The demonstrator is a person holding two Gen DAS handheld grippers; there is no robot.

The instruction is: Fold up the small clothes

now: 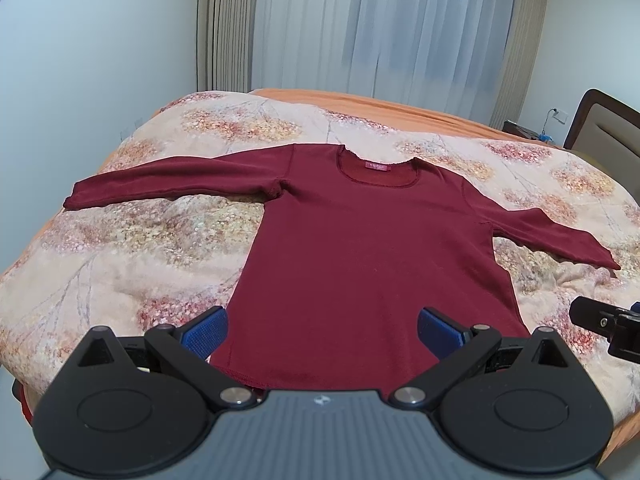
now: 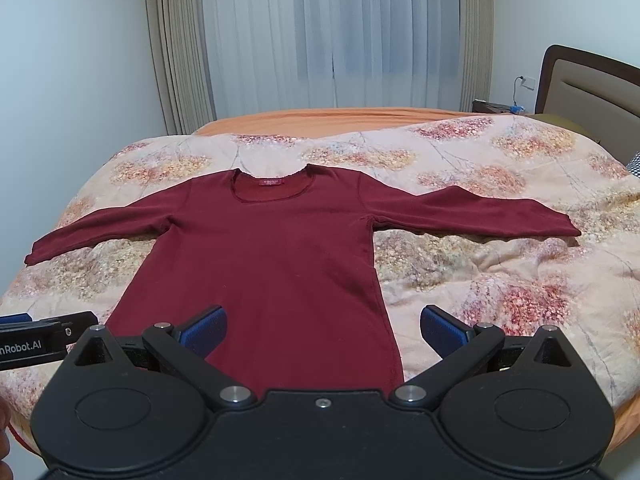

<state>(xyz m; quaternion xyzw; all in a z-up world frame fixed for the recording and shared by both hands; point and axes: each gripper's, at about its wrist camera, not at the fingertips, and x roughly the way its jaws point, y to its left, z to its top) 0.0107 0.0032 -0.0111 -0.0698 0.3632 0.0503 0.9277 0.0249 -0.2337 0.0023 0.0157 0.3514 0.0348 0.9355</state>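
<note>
A dark red long-sleeved shirt (image 1: 360, 248) lies flat on the bed, collar away from me and both sleeves spread out sideways; it also shows in the right wrist view (image 2: 272, 256). My left gripper (image 1: 322, 332) is open and empty, hovering above the shirt's bottom hem near its left corner. My right gripper (image 2: 323, 330) is open and empty above the hem's right corner, with its right finger over the quilt. Each gripper shows at the edge of the other's view: the right one (image 1: 608, 324) and the left one (image 2: 40, 340).
The shirt lies on a floral peach quilt (image 1: 132, 248) over an orange sheet (image 1: 360, 104). Curtains (image 2: 332, 36) hang behind the bed. A headboard (image 2: 592, 88) and a nightstand (image 2: 492, 106) stand at the right.
</note>
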